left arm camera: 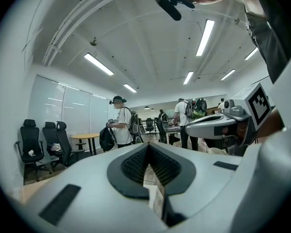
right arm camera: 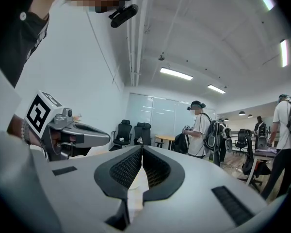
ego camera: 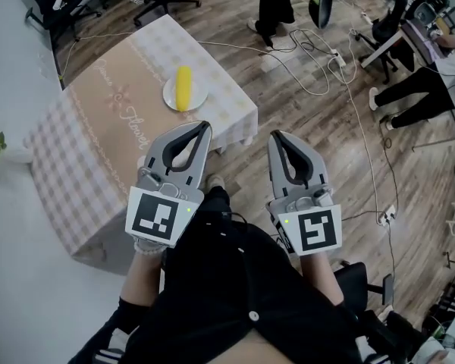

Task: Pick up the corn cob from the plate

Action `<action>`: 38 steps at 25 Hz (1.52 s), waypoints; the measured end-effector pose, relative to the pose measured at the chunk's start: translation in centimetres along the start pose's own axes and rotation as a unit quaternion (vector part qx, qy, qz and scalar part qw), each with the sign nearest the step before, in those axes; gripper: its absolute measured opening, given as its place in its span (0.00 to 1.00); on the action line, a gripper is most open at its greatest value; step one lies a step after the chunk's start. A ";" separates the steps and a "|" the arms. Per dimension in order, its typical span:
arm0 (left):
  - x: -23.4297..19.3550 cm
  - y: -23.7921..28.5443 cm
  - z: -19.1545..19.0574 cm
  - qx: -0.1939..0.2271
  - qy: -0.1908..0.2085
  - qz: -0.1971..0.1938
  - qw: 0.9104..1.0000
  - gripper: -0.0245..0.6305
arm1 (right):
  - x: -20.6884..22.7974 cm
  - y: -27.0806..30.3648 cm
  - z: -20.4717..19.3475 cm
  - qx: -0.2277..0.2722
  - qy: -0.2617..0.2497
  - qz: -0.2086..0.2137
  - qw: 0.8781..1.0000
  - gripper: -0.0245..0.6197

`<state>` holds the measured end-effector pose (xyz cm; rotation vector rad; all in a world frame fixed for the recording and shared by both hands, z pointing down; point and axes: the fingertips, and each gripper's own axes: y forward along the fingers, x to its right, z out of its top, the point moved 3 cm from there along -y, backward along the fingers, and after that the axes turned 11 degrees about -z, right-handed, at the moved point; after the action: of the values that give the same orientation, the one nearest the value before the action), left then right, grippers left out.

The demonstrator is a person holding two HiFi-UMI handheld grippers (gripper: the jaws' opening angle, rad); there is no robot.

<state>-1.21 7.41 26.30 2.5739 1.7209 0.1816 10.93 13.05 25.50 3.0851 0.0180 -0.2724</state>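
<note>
Fingers of your left gripper (ego camera: 204, 128) and right gripper (ego camera: 276, 136): clenched tip to tip, nothing between them. Corn cob (ego camera: 183, 88): whole, plain yellow, lying on a white plate (ego camera: 169, 97) on the checked-cloth table (ego camera: 91, 139), well apart from both grippers.
</note>
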 end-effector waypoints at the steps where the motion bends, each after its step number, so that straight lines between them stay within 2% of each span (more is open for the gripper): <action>1: -0.6 0.6 0.1 0.001 0.000 0.000 1.000 0.06 | 0.2 0.8 0.1 -0.001 -0.001 0.002 1.000 0.10; 11: -7.1 5.9 -0.4 0.003 -0.009 0.002 1.000 0.06 | 2.3 8.6 -0.3 -0.020 -0.011 0.004 1.000 0.10; 19: -11.3 8.0 -1.0 0.003 -0.010 0.019 1.000 0.06 | 2.3 13.5 -0.1 -0.003 -0.009 0.024 1.000 0.10; 31: -16.6 6.4 -2.4 -0.005 -0.018 0.085 0.996 0.06 | -1.0 18.9 -0.1 0.002 -0.008 0.091 0.996 0.10; 38: -18.4 5.2 -2.9 -0.011 -0.024 0.106 0.994 0.06 | -2.2 20.6 0.0 -0.002 -0.016 0.100 0.995 0.10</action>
<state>-3.79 -11.69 28.32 2.7169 1.4207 0.1428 9.08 -7.52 26.82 3.0453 -0.2885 -0.3126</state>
